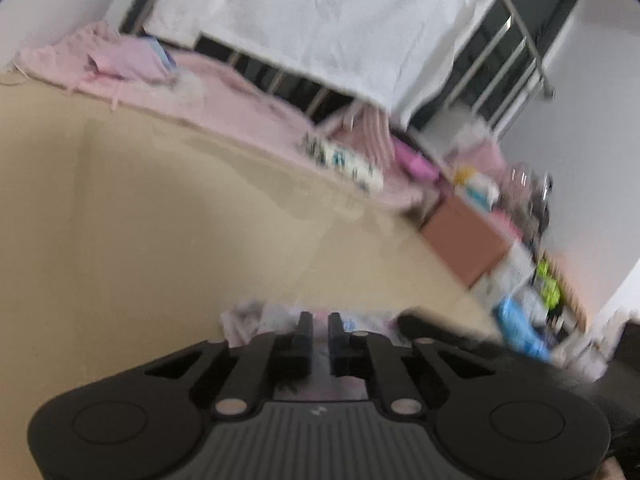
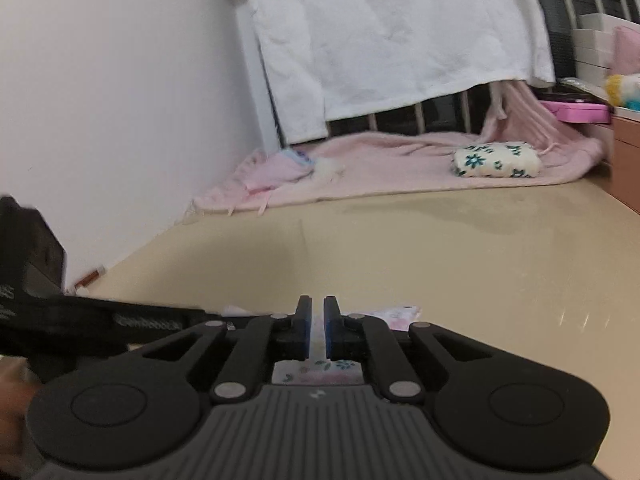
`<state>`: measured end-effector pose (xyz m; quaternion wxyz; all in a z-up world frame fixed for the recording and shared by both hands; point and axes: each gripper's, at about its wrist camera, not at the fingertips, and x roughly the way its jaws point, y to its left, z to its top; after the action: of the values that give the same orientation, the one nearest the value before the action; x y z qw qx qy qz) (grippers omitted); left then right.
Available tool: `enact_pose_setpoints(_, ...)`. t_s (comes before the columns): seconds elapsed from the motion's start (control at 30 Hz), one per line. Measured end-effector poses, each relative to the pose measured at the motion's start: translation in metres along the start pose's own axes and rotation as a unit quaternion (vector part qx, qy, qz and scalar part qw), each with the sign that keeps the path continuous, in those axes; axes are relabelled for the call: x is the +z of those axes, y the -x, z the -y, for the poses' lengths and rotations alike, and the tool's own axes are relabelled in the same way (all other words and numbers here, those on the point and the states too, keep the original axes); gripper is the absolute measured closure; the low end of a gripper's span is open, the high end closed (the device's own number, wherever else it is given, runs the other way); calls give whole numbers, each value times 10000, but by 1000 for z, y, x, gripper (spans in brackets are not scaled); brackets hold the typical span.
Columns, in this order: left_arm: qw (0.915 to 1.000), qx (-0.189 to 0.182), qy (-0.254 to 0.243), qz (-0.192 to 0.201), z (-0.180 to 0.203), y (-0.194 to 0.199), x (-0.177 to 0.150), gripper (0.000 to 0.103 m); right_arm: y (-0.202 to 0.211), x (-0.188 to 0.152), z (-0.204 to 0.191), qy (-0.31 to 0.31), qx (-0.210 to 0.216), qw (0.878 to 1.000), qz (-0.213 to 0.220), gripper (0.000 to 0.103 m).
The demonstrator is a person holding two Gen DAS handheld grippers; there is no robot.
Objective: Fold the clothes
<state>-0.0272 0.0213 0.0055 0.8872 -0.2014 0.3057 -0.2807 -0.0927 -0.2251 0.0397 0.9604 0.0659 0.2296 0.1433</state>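
Both the left gripper (image 1: 319, 320) and right gripper (image 2: 318, 304) are seen nearly clenched over a patterned garment (image 2: 400, 314), largely hidden at 6 o'clock; a grasp cannot be told.

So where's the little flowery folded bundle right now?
In the right wrist view, the flowery folded bundle sits far back on the right, on the pink blanket, below the hanging white sheet and near the brown cabinet.

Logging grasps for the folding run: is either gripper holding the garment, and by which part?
Cannot tell. Both the left gripper and right gripper have fingers nearly together over a light patterned garment, but no pinched fabric is visible.
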Motion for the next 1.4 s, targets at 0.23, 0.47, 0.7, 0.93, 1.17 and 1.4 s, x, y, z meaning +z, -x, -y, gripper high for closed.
enact_pose_setpoints(0.23, 9961, 780, 149, 379, -11, 12, 2, 60, 25, -3, 23, -659, -423, 9957, 494, 38)
enact_pose_setpoints(0.47, 9977, 455, -133, 481, 25, 25, 5, 56, 28, -18, 52, -1686, 18, 9854, 229, 30)
enact_pose_setpoints(0.7, 9982, 368, -462, -66, 31, -1, -7, 58, -3, -26, 58, -2135, 372, 9762, -41, 38)
enact_pose_setpoints(0.93, 9992, 115, -381, -96, 20, -3, -9, 59, -18, -21, 69, -2588, 951, 9601, -468, 49)
enact_pose_setpoints(1.17, 9984, 144, -532, -105, 25, -3, -10, 59, 6, -13, 75, -2172, 471, 9746, -276, 55)
enact_pose_setpoints(1.4, 9958, 213, -880, -105, 33, -2, -11, 56, 3, -21, 71, -2167, 440, 9744, -404, 83)
